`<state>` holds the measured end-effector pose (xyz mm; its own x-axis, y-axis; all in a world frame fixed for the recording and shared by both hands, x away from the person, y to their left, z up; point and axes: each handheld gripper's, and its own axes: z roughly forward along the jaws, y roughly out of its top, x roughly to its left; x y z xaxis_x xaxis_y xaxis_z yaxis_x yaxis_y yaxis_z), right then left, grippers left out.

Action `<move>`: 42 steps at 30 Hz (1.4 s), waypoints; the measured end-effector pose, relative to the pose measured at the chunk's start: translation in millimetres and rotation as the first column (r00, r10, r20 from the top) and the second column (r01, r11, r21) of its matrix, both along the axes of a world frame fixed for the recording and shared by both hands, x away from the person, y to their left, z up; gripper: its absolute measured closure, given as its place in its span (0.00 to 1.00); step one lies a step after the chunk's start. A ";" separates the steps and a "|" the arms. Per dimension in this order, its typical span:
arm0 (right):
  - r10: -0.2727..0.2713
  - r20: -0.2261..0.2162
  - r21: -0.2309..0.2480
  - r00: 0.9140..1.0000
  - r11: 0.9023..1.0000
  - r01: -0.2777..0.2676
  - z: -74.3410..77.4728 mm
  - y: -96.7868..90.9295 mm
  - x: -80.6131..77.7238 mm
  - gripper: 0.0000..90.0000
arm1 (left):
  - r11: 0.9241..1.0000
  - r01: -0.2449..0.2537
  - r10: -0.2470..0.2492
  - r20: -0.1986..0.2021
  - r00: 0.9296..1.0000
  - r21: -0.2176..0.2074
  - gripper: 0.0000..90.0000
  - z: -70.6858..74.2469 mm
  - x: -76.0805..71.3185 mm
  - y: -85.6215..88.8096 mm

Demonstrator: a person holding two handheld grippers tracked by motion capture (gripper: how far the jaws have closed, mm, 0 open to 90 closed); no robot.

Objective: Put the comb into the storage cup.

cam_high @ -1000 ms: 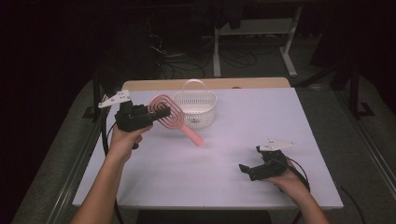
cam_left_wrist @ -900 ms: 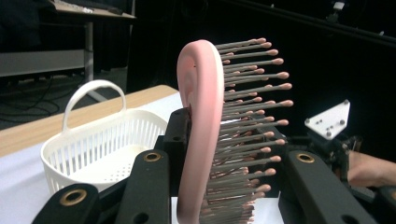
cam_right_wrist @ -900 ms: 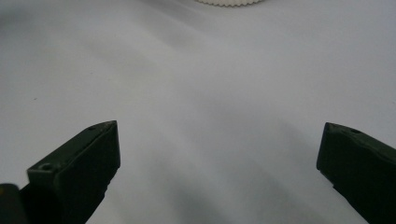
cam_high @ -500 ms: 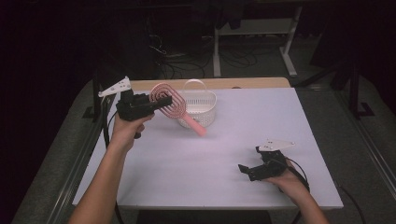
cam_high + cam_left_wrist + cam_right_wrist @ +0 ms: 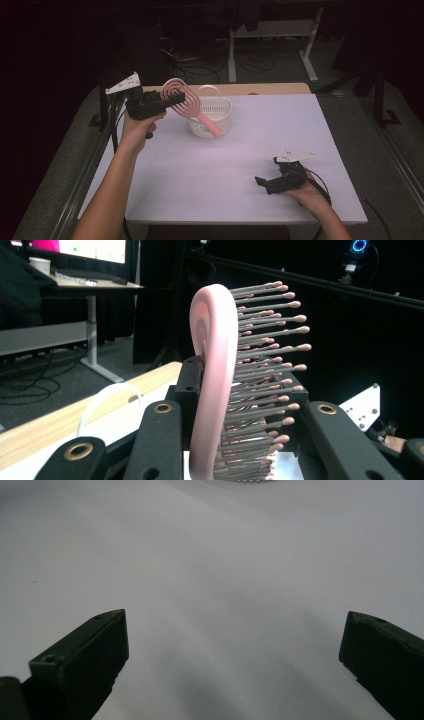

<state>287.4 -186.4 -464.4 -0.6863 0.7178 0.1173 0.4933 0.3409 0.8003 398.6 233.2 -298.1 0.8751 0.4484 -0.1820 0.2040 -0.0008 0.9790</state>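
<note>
— Where is there room on the table (image 5: 210,185)?

— The whole middle and near part lies bare; a gripper could pass freely there.

— Anything in the way?

— The white basket (image 5: 210,117) stands toward the far left, and the pink brush (image 5: 187,102) hangs over its rim. The right gripper (image 5: 270,180) sits low near the front right.

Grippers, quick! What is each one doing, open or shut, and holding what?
Left gripper: shut on the pink hairbrush, held up beside the white basket.
Right gripper: open, holding nothing, low over the table.
</note>
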 end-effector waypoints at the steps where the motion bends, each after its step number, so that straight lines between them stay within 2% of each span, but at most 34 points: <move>1: 0.000 0.002 -0.001 1.000 1.000 0.000 -0.2 0.1 0.0 0.00 | 1.000 -0.002 0.002 0.002 1.000 0.001 0.73 1.0 1.5 -0.6; 11: -0.004 0.000 0.001 1.000 1.000 0.004 0.1 -0.4 0.2 0.00 | 1.000 -0.016 0.015 0.027 1.000 0.021 0.73 10.5 17.7 -5.1; 23: -0.006 -0.002 0.001 1.000 1.000 0.006 0.0 -0.8 0.5 0.00 | 0.998 -0.065 0.065 0.043 0.997 0.019 0.73 16.1 37.7 -8.3; 30: -0.005 -0.002 0.003 1.000 1.000 0.005 0.0 -1.1 0.5 0.00 | 0.995 -0.092 0.091 0.033 0.995 0.022 0.73 8.0 49.3 -13.0; 34: -0.006 -0.003 0.004 1.000 1.000 0.006 0.1 -1.4 0.4 0.00 | 0.993 -0.114 0.113 0.032 0.993 0.043 0.73 2.0 53.9 -17.8; 42: -0.004 -0.001 0.004 1.000 1.000 0.004 0.4 -1.8 0.3 0.00 | 0.990 -0.130 0.130 0.004 0.991 0.052 0.73 -10.3 63.9 -25.4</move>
<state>287.8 -188.3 -464.0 -0.6834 0.7199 0.1215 0.4958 0.3354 0.8011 462.4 207.9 -308.4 0.8088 0.5674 -0.1546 0.2049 -0.0254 0.9785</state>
